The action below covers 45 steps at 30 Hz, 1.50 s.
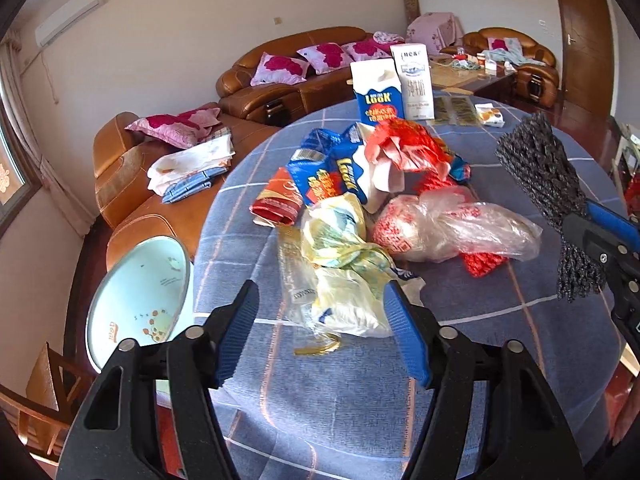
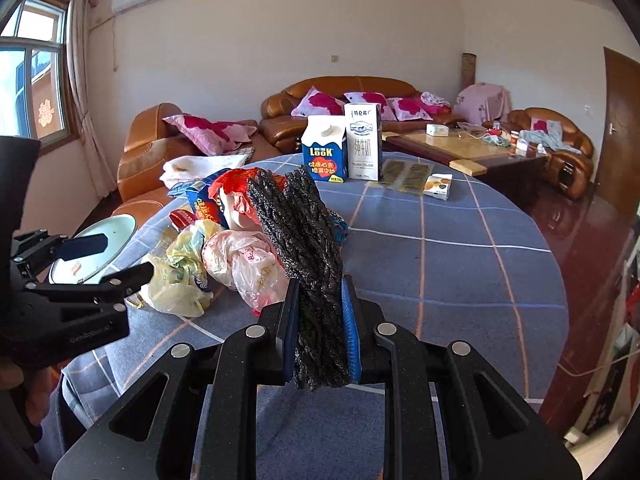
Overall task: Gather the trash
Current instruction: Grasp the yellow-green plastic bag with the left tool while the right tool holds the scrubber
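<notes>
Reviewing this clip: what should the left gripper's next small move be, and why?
Probably close on the yellow plastic bag: it already lies between the left gripper's open fingers, while the right gripper is shut on a dark mesh wad.

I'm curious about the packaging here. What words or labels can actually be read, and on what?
"LOOK": upright blue and white carton; the Chinese lines under it are too small.
"LOOK": crushed blue carton in the trash pile.
"纯牛奶": tall white milk carton; its top line and small print are blurred.
"deli": upside down on the pale round lid.
Embossed lettering on the left tongs: too faint.
Red print on the clear plastic bag: unreadable.
</notes>
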Motion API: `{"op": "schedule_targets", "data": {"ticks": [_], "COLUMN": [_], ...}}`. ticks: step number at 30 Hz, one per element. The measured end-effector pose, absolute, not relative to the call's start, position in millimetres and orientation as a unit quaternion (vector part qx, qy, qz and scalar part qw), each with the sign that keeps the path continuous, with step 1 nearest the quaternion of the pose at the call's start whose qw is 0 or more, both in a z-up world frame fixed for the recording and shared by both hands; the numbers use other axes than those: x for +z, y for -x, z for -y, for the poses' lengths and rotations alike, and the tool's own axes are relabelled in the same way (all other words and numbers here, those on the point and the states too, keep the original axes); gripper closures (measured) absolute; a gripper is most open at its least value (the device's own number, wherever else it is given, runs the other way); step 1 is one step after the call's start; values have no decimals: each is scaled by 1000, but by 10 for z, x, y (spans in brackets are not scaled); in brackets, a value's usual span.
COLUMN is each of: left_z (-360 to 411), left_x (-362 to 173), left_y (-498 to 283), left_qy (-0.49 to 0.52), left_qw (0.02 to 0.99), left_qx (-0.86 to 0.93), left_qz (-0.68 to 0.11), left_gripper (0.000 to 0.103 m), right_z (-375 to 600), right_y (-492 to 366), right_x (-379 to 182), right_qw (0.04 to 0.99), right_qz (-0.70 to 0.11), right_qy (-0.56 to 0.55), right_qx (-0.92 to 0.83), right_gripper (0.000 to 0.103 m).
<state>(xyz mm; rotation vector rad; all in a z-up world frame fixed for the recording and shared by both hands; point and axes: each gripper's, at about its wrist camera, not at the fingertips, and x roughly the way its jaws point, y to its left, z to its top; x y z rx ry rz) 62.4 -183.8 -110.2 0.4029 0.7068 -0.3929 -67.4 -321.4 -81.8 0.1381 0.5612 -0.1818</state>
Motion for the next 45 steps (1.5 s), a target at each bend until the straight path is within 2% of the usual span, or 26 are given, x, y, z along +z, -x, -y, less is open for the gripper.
{"op": "schedule_targets", "data": {"ticks": [1,2,6,7,8,16,17,19,20,21,23,25,27,28,34,40,45], "left_z": [1851,1852,1788,1750,1712,1528,1542,1596,1624,1659,1740,1812,1853,1868,1748,1544,1379], "left_x": [-1146,-1165,-1048,-998,-946,-788,-801,-825,-841,-871,-975,-1112,-1199,-1212,-928,-555,-452], "left_y": [-639,-643,-589,-574,-557,-567,-574,-578,-576,-581,-616,-666,-681,-681,-584,-507,-495], "left_qy": [-193,-188,-181,-177,-171,-151,-151,-156,-158,-162,-169,-172,-177,-184,-175,-156,-149], "left_qw": [894,891,896,898,899,909,909,908,909,908,902,892,888,885,899,916,928], "left_qx": [-197,-202,-214,-216,-222,-218,-217,-217,-215,-216,-220,-226,-225,-226,-226,-224,-204], "left_qz": [-354,-361,-343,-339,-336,-322,-323,-324,-320,-320,-332,-352,-360,-363,-331,-292,-274], "left_gripper": [69,75,82,90,103,103,100,72,47,46,46,52,79,80,85,85,85], "right_z": [3211,3205,3179,3176,3172,3136,3129,3146,3165,3186,3229,3257,3255,3249,3229,3155,3093], "right_y": [676,682,705,709,715,733,737,756,766,777,804,807,797,790,785,789,708], "right_x": [-821,-824,-813,-805,-796,-795,-796,-799,-801,-805,-817,-833,-851,-861,-854,-768,-708], "right_qw": [955,955,958,958,959,960,960,960,960,960,958,958,958,958,960,964,966], "right_qz": [-275,-273,-265,-263,-260,-256,-257,-257,-257,-256,-257,-257,-259,-260,-253,-241,-237], "right_qy": [-69,-71,-75,-76,-77,-76,-75,-74,-74,-74,-79,-81,-80,-80,-83,-78,-76], "right_qx": [-88,-86,-81,-80,-80,-77,-77,-82,-86,-90,-96,-98,-97,-95,-91,-85,-72], "right_gripper": [82,82,82,82,82,82,82,82,82,82,82,82,82,82,82,82,82]}}
